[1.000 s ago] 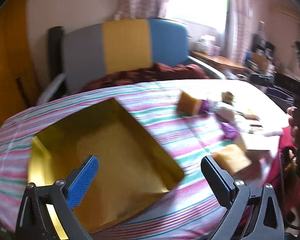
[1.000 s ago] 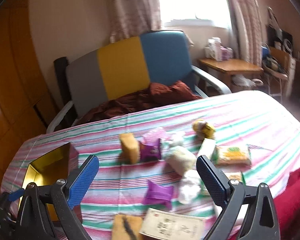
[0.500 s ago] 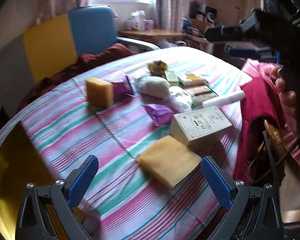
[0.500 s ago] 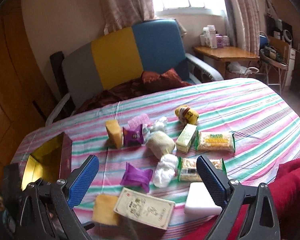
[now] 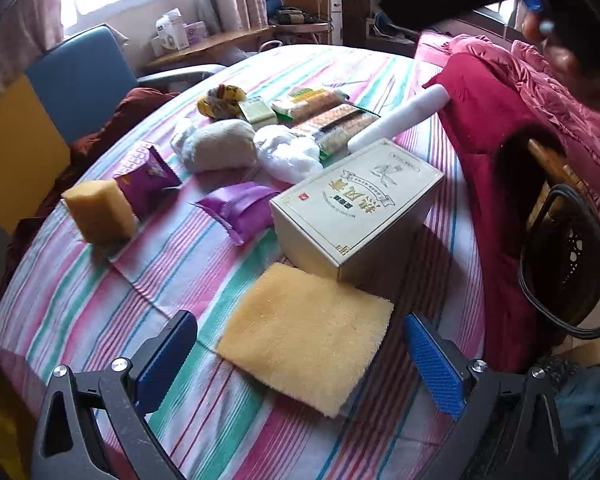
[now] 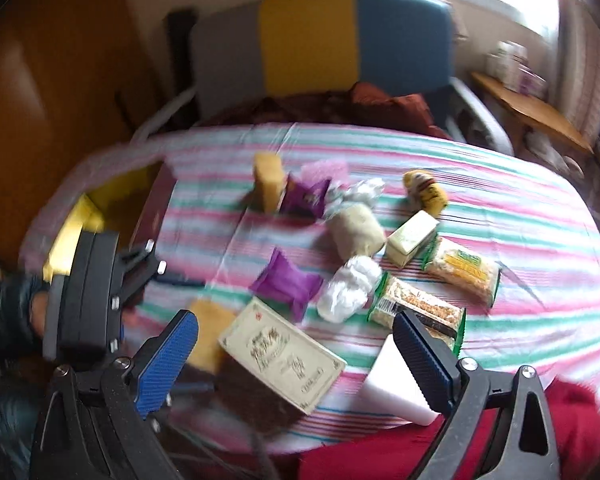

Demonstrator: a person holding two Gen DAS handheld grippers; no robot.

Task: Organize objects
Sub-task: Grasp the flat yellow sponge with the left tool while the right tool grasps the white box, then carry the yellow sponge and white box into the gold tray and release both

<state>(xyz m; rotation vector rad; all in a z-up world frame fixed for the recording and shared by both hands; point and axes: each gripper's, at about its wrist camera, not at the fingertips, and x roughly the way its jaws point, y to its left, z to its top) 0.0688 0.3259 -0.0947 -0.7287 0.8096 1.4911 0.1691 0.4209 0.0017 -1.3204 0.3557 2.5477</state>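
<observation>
My left gripper (image 5: 300, 360) is open, low over the striped tablecloth (image 5: 100, 304). A flat yellow sponge (image 5: 304, 336) lies between its blue fingertips, not gripped. Just beyond the sponge sits a cream box (image 5: 356, 204) with printed lettering. My right gripper (image 6: 296, 344) is also open and hovers above that cream box (image 6: 284, 356); the flat sponge (image 6: 208, 332) shows to its left. In the right wrist view, the left gripper's black body (image 6: 96, 292) is at the left, near an open gold-lined box (image 6: 100, 208).
Further back lie a purple packet (image 5: 240, 208), an upright yellow sponge (image 5: 98, 212), a purple snack bag (image 5: 148, 180), white bundles (image 5: 220, 144), snack bars (image 5: 328, 120) and a white block (image 6: 396, 384). A red jacket (image 5: 520, 120) drapes the near right edge. A chair (image 6: 320, 40) stands behind.
My left gripper swung right, away from the gold-lined box, and now straddles the flat sponge. My right gripper moved down and closer to the cream box. Both stayed open.
</observation>
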